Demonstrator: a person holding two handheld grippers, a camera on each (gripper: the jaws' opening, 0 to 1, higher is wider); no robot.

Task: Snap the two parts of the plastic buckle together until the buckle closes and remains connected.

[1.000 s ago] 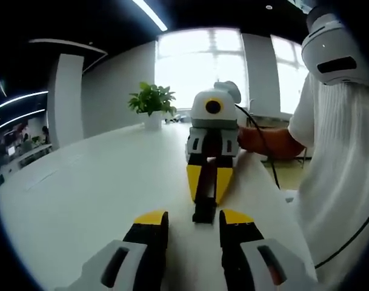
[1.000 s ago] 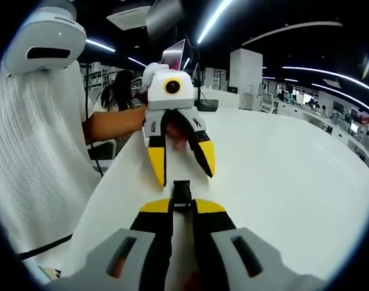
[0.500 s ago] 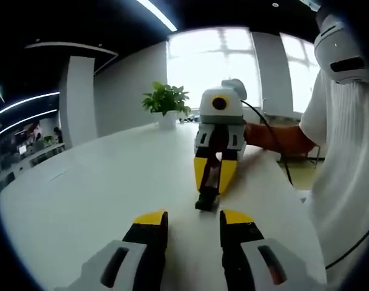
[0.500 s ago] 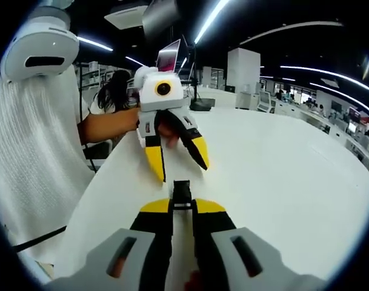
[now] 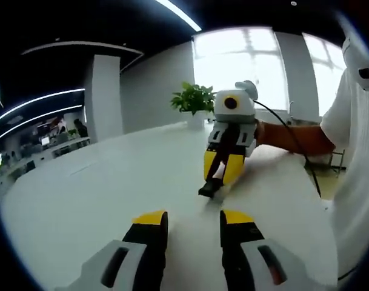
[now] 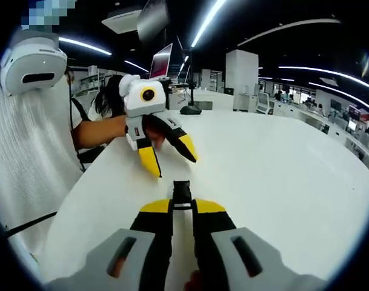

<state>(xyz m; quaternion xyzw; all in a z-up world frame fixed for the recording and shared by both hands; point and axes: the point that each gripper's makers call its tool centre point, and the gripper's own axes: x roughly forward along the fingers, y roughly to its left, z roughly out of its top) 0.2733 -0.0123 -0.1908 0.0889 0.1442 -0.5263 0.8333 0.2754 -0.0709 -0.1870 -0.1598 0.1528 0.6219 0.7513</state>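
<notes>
Gripping a small black plastic buckle [image 6: 182, 193], the right yellow-tipped gripper [image 6: 183, 209] has its two tongs pressed together on the piece, which juts forward from the tips just above the long white desk [image 6: 281, 182], near the edge beside the person in a white knitted top [image 6: 26, 157]. Seen from the left gripper view, the same black buckle [image 5: 209, 187] hangs at a slant from the right gripper's [image 5: 222, 171] closed yellow tips, low over the desk [image 5: 99, 194].

Over the past second the left yellow-tipped gripper [image 6: 166, 154] has drawn back and swung aside from the buckle, its tongs wide apart and empty; in its own view those tongs [image 5: 193, 219] also stand apart with nothing between them. Earlier it sat close in front of the buckle; now a clear gap of bare desk separates them. That retreat suggests the pressing step is over, and the buckle probably hangs as one joined piece, though the small dark shape is too indistinct to confirm that both halves are latched.

The buckle reads as a short, narrow, matt black block with a squared end. A green potted plant [image 5: 194, 100] stands toward the desk's far edge by the bright windows.
</notes>
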